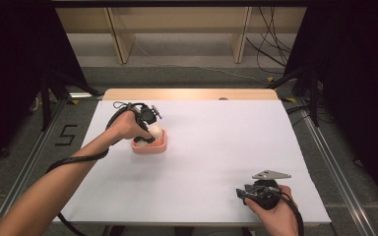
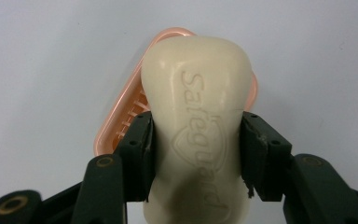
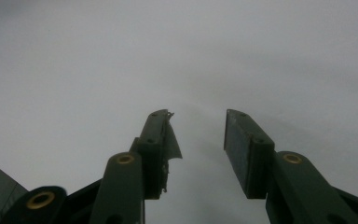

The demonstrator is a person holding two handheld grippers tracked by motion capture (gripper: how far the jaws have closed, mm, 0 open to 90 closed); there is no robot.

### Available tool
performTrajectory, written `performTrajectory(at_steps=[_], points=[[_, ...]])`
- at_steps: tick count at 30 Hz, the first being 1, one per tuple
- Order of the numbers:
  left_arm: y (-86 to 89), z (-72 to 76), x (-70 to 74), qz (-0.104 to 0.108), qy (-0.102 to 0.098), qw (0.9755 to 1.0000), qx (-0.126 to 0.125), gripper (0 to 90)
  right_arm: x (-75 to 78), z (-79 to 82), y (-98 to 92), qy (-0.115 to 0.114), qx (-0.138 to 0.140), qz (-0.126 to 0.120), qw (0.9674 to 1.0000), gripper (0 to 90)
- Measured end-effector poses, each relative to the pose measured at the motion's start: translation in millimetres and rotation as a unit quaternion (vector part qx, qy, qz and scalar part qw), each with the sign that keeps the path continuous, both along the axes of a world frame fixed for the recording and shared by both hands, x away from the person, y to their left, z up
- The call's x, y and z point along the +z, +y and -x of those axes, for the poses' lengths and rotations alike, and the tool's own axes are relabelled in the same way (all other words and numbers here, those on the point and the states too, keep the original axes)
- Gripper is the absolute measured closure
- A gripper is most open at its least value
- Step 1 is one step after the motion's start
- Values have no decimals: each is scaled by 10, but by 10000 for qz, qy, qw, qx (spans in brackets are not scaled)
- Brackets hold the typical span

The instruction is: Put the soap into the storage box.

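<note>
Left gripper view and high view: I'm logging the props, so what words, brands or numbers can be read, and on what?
"Safeguard": pressed into the soap bar, above a shield emblem, held between the left gripper jaws.
"5": marked on the floor left of the table.
No other text shows.

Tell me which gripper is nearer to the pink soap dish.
Left. The left gripper holds the soap bar right over the pink soap dish; the right gripper sits open near the table's front right edge.
</note>
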State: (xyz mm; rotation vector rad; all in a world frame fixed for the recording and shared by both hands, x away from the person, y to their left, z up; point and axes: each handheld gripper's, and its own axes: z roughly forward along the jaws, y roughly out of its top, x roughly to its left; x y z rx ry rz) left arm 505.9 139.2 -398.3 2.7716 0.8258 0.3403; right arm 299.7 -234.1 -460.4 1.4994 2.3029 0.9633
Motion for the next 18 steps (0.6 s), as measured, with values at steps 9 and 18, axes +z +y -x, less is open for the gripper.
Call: performTrajectory(at_steps=[9,18], points=[[8,-48,-40,10,21,10000,24,493,-3,0,21,-2,-71,-80,9999,606],[41,-101,-78,-73,26,10000,19,493,-1,-1,-1,-30,5,-26,10000,605]])
